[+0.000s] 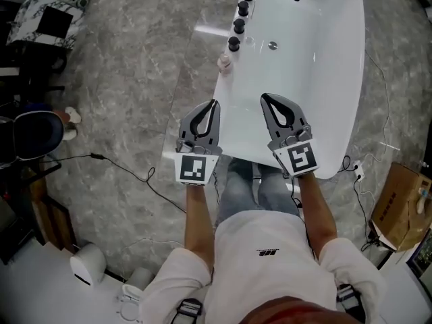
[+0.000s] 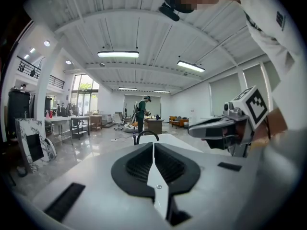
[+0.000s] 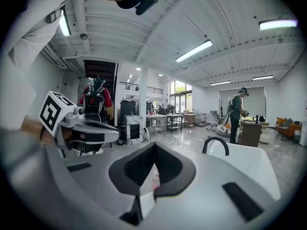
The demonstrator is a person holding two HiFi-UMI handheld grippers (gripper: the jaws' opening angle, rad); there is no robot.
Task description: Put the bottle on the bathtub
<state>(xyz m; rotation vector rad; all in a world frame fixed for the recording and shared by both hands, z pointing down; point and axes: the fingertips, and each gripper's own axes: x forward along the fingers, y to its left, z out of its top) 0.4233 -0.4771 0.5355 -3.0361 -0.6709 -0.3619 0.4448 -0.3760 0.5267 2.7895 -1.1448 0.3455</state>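
Along the left edge of the bathtub counter (image 1: 324,93), bottle (image 1: 225,63) upright beside black taps (image 1: 238,25), left tool (image 1: 214,102) and right tool (image 1: 264,97) clenched empty, above near edge

White glossy bathtub (image 1: 317,100): near left ledge open; small pale bottle (image 1: 225,63) and black round knobs (image 1: 237,25) occupy the far ledge.

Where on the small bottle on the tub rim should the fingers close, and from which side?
Probably round the body of the bottle, below its cap, from the person's near side: it seems to stand upright on the bathtub rim, with black knobs close behind it. The left gripper, shut, is nearest.
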